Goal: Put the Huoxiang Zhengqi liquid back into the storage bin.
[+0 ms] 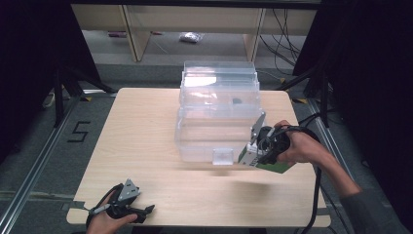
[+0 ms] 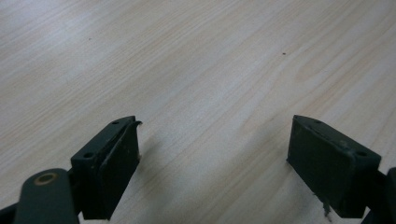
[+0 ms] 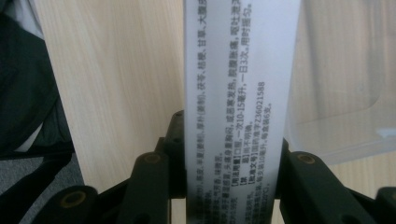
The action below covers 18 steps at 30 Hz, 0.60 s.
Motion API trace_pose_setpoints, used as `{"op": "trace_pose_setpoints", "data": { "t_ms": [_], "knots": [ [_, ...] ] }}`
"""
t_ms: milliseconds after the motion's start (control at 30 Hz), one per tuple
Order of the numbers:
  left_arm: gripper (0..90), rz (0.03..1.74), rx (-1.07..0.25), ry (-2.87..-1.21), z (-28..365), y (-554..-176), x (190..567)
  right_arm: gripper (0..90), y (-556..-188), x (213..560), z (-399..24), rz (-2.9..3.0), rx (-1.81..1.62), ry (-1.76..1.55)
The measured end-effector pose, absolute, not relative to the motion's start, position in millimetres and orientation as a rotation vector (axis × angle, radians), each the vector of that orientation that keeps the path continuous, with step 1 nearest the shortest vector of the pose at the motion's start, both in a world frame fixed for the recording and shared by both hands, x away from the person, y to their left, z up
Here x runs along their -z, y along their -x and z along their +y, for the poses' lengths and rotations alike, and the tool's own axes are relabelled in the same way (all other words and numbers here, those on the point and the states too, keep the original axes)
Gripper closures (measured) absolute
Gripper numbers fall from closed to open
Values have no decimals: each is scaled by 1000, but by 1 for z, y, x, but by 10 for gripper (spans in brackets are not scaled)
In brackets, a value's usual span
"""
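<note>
A white and green medicine box with printed text is held above the table's right side, and my right gripper is shut on it. In the right gripper view the box stands upright between the two black jaws of that gripper. It hangs just in front of the right front corner of a large clear plastic storage bin with a lid. My left gripper rests at the table's front left edge. Its jaws stand wide open over bare wood, holding nothing.
The light wooden table carries the bin at its middle and back. A small clear latch sticks out from the bin's front. A black cable trails from the right gripper. Dark curtains stand on both sides, with wooden furniture legs beyond the far edge.
</note>
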State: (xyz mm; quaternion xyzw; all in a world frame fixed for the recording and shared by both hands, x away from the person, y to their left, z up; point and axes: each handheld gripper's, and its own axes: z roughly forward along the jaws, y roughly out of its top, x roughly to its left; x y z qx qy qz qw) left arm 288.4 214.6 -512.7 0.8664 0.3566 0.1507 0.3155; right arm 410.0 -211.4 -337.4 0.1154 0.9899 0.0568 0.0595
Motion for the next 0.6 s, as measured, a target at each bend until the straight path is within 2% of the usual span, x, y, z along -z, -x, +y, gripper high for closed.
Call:
{"op": "trace_pose_setpoints", "data": {
  "t_ms": [600],
  "knots": [
    [161, 927, -396, -2285, 215, -289, 512, 651, -425, 298, -171, 2997, -204, -222]
  ]
}}
